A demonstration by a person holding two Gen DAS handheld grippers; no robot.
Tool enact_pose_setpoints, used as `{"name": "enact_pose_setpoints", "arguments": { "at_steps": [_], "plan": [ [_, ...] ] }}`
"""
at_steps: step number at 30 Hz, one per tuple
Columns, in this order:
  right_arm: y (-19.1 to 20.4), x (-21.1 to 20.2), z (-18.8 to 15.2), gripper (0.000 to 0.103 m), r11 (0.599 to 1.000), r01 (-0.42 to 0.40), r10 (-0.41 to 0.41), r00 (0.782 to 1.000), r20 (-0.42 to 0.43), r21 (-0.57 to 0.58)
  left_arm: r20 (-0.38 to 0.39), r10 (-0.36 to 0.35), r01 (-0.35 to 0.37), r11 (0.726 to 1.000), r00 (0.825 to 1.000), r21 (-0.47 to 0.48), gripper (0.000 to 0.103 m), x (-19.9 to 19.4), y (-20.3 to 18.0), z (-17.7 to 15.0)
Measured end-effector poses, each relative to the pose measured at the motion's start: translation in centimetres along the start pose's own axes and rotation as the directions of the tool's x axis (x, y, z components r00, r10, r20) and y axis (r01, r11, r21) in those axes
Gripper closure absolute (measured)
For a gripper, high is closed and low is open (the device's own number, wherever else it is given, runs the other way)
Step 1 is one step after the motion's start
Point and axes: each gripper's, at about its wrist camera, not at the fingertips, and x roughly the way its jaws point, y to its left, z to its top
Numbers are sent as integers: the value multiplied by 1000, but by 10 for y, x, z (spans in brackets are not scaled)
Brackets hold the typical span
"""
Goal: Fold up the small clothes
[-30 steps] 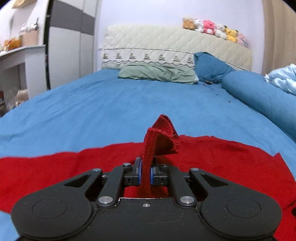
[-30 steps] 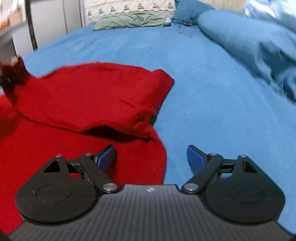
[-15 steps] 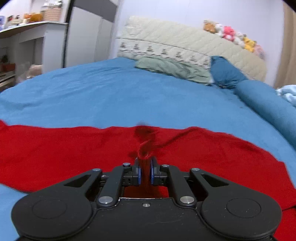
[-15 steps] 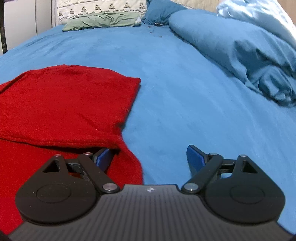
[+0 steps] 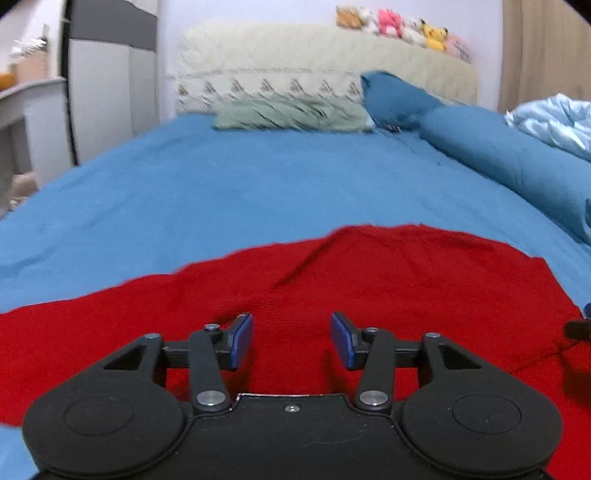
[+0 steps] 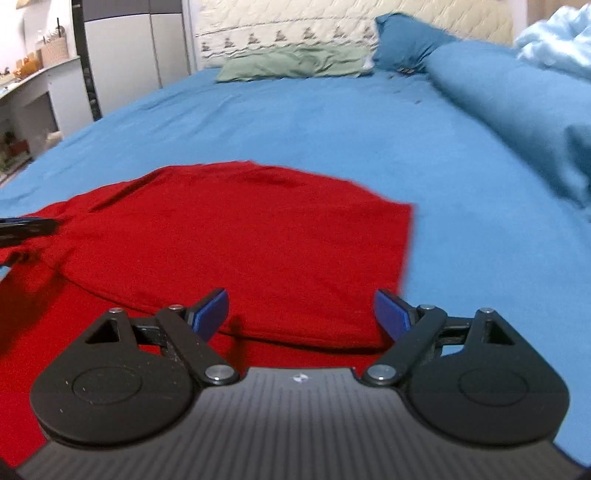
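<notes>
A red knit garment (image 5: 369,280) lies flat on the blue bed sheet (image 5: 258,184), one part folded over the rest; its folded edge shows in the right wrist view (image 6: 258,236). My left gripper (image 5: 291,338) is open and empty just above the red cloth. My right gripper (image 6: 301,314) is open and empty over the garment's near right corner. The left gripper's tip shows at the left edge of the right wrist view (image 6: 29,227), and the right gripper's tip at the right edge of the left wrist view (image 5: 578,326).
A rolled blue duvet (image 5: 517,162) and a light blue blanket (image 5: 557,122) lie along the right. A green pillow (image 5: 291,116), a blue pillow (image 5: 395,98) and a padded headboard (image 5: 314,55) with plush toys (image 5: 402,26) stand at the far end. A white desk (image 6: 33,92) and a wardrobe (image 6: 129,55) are on the left.
My left gripper has opened and let go of the red cloth, which now lies flat. Both grippers have drawn back a little from the garment.
</notes>
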Motion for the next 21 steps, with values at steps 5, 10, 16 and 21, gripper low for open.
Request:
{"name": "enact_pose_setpoints", "arguments": {
  "at_steps": [5,10,16,21],
  "plan": [
    [-10,9,-19,2,999,1,1,999,-34,49,-74,11,-15,998,997,-54,51,48,25,4],
    [-14,-1,-29,2,1000,11,-12,1000,-28,-20,-75,-8,3,998,997,-64,51,46,36,4],
    [-6,-46,-20,1,999,-35,34,997,65,6,-11,30,-30,1000,999,-8,39,-19,33,16],
    [18,-81,5,0,997,-71,73,992,100,-29,46,49,-48,998,998,-31,7,-94,59,19]
  ]
}}
